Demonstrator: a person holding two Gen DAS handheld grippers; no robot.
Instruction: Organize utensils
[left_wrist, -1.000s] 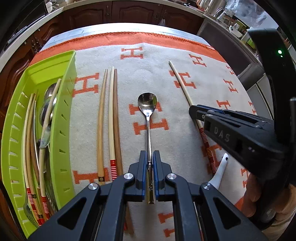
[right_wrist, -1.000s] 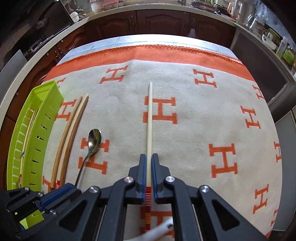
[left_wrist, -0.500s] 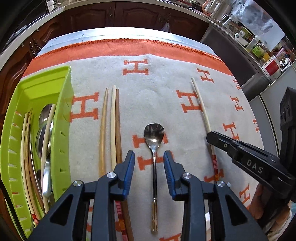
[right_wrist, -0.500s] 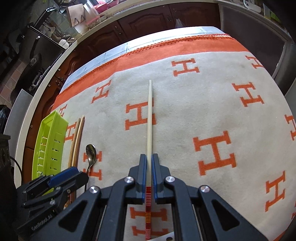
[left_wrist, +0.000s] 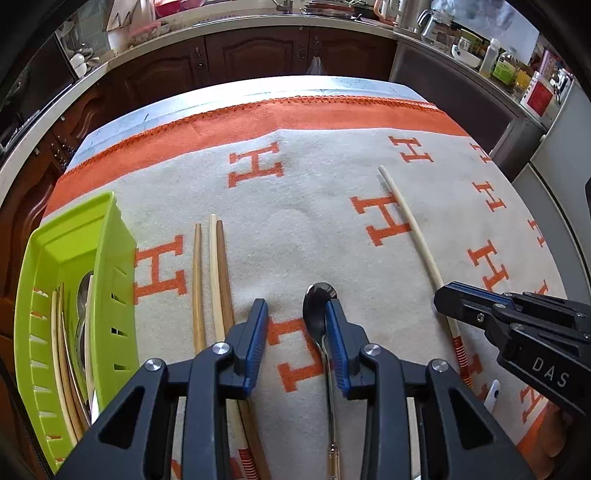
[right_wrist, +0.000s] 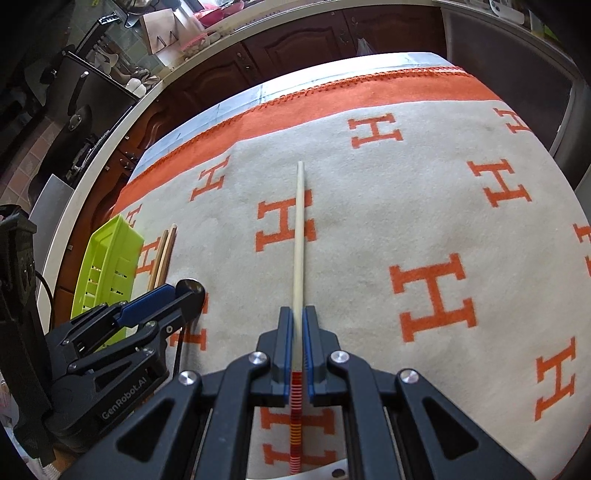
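A: Currently, item one: left gripper (left_wrist: 295, 332). Condition?

B: Jaws parted and empty. A second ago they were clamped on the handle of the metal spoon (left_wrist: 320, 314); now that spoon lies loose on the blanket (left_wrist: 314, 206), its neck beside the right-hand pad. My reading: the spoon has been let go short of the green tray (left_wrist: 110, 266), so it is not yet sorted.

A: Item two: right gripper (right_wrist: 295, 347).

B: Closed on the pale chopstick with red bands (right_wrist: 298, 236), as it was a second ago. The stick points away along the blanket, well apart from the tray; whether its tip is lifted I cannot tell.

A: Count of loose pieces on the blanket.

B: Three chopsticks (left_wrist: 212, 280) side by side just beside the tray, two brown and one pale. One metal spoon. One white handle end (left_wrist: 491, 393) near the right gripper, mostly hidden.

A: Tray contents?

B: Several chopsticks and at least one or two spoons; they overlap too much for a firm count.

A: Trays?

B: One, at the left edge.
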